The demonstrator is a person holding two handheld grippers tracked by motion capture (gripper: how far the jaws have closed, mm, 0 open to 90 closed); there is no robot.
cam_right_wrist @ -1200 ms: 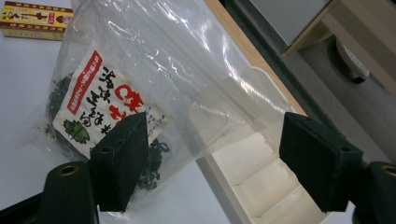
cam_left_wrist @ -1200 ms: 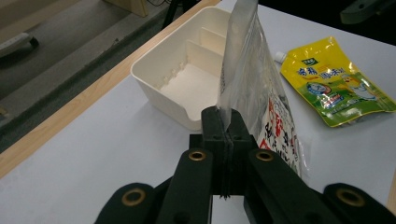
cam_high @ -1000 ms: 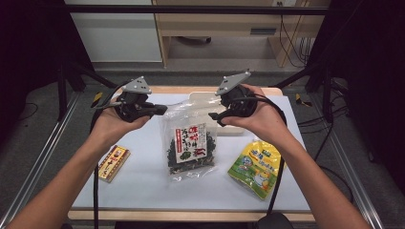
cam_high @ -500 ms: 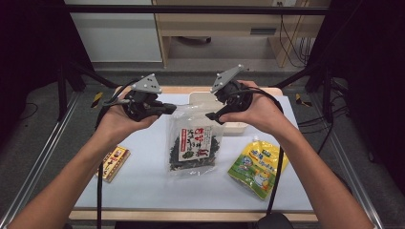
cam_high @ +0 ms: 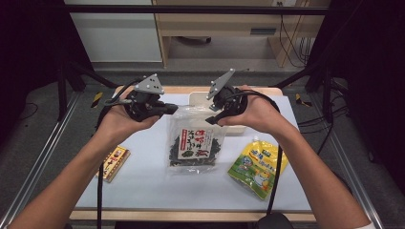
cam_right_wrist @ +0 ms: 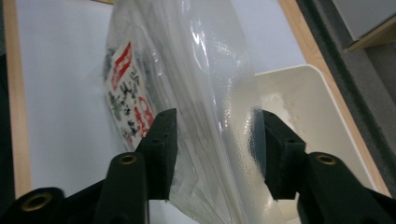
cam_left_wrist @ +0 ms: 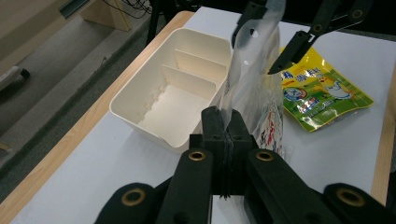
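- A clear seaweed bag (cam_high: 193, 145) is held up over the middle of the white table (cam_high: 153, 186), its top edge raised between the two grippers and its lower end near or on the table surface; contact there cannot be told.
- The left gripper (cam_high: 167, 109) is seen at the bag's upper left corner; in the left gripper view its jaws are pressed together on the clear top strip of the bag (cam_left_wrist: 252, 79), with the film pinched flat between them.
- The right gripper (cam_high: 213, 118) is seen at the bag's upper right corner; its jaws have just been closing, with the bag between them.
- In the right gripper view the clear film (cam_right_wrist: 205, 93) is seen passing between the two black jaws, which are spread apart; the left one looks close to or against the film, and a gap is seen on the other side, so no firm pinch is shown.
- A red, white and black label (cam_high: 197, 143) is seen on the bag's front, with dark seaweed around it.
- A cream divided bin (cam_left_wrist: 154, 88) is seen just behind the bag at the far edge of the table, partly covered by it in the high view.
- A yellow-green pouch (cam_high: 257, 167) is lying flat on the table to the right of the bag, apart from it.
- A small yellow-red packet (cam_high: 113, 162) is lying flat near the left edge of the table, well apart from the bag.
- Both grippers are held in the person's hands, with the forearms entering from the bottom of the high view.
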